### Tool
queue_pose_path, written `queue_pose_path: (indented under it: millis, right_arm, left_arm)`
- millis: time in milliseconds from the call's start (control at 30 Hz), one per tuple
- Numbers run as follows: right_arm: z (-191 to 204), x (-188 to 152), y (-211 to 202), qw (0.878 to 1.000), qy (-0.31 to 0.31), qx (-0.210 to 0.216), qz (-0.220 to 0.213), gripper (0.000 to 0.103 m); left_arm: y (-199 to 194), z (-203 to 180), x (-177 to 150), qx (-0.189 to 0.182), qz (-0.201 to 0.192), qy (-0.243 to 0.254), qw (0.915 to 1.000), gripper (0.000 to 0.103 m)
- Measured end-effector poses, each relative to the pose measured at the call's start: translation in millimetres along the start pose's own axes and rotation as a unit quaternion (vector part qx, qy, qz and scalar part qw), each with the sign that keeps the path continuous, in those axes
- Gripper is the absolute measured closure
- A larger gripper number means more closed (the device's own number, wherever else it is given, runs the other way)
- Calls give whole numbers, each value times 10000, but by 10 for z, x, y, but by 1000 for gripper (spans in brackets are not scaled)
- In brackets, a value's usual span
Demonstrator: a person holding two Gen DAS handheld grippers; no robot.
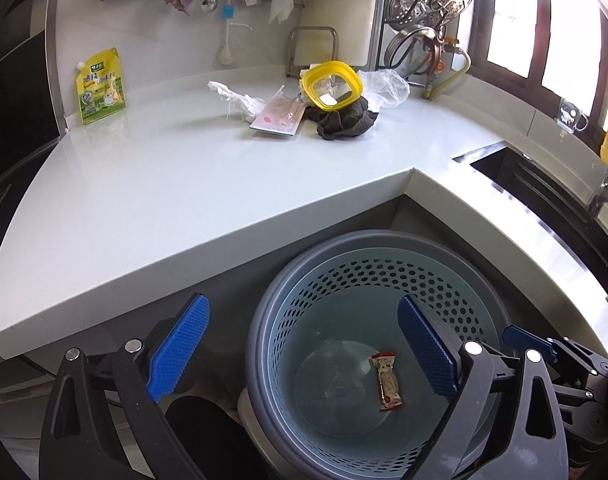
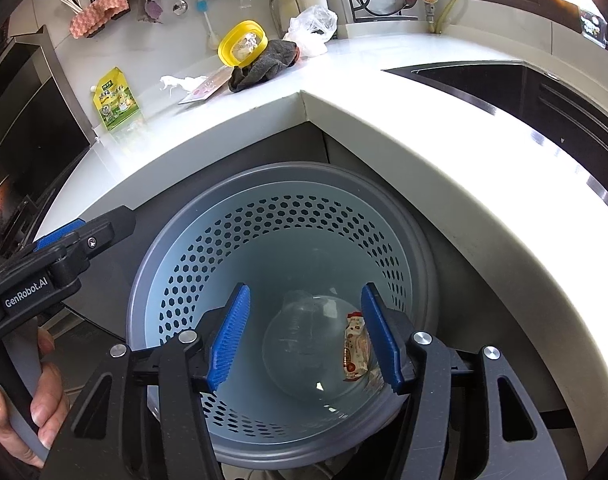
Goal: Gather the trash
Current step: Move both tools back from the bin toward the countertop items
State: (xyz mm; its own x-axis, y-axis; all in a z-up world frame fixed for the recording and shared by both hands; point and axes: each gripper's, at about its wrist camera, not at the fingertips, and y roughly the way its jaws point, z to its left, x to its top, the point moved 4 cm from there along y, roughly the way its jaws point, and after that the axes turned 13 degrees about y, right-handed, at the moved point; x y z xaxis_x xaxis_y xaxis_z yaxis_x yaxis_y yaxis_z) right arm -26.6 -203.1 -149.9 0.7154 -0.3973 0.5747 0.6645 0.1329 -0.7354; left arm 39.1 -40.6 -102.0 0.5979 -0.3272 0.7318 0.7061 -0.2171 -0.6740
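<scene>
perforated round plastic bin [image 1: 368, 280] holds crinkly wrapper [image 1: 386, 381], clear cup [image 2: 304, 344]. left gripper [image 1: 304, 356] wide, empty; right gripper [image 2: 306, 336] parted, empty. right view alone shows hand [image 2: 23, 404].

Daylight pours in from the dark-framed windows [image 1: 560, 40] at upper right, blown out to pure white. In the right wrist view glare washes the pale stone countertop [image 2: 484, 184] nearly featureless along its front edge; in the left wrist view that surface is evenly lit, with soft reflections. The perforated grey-blue plastic waste bin [image 2: 207, 248] sits in gentle shade, detail crisp. Fisheye bending curves every straight edge, and the corners fall off into black vignette. No motion blur to speak of.
</scene>
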Motion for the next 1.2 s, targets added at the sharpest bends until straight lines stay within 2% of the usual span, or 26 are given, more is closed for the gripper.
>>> queue_pose_path:
  millis: [300, 567, 867, 933, 1200]
  right_arm:
    - [69, 37, -75, 9999, -31, 67, -86, 47]
    - [220, 183, -191, 9992, -138, 207, -320, 44]
    - [362, 500, -203, 9971, -287, 311, -638, 42]
    - [374, 581, -196, 9964, -293, 340, -713, 39]
    - [424, 935, -91, 9946, -384, 285, -917, 38]
  left_arm:
    - [-117, 93, 70, 37, -164, -160, 9997, 6]
    - [-189, 216, 197, 212, -318, -206, 9991, 6]
    - [-206, 441, 479, 556, -607, -244, 9963, 6]
    - [-182, 496, 544, 590, -651, -263, 9958, 6]
    - [26, 653, 784, 680, -718, -288, 9947, 6]
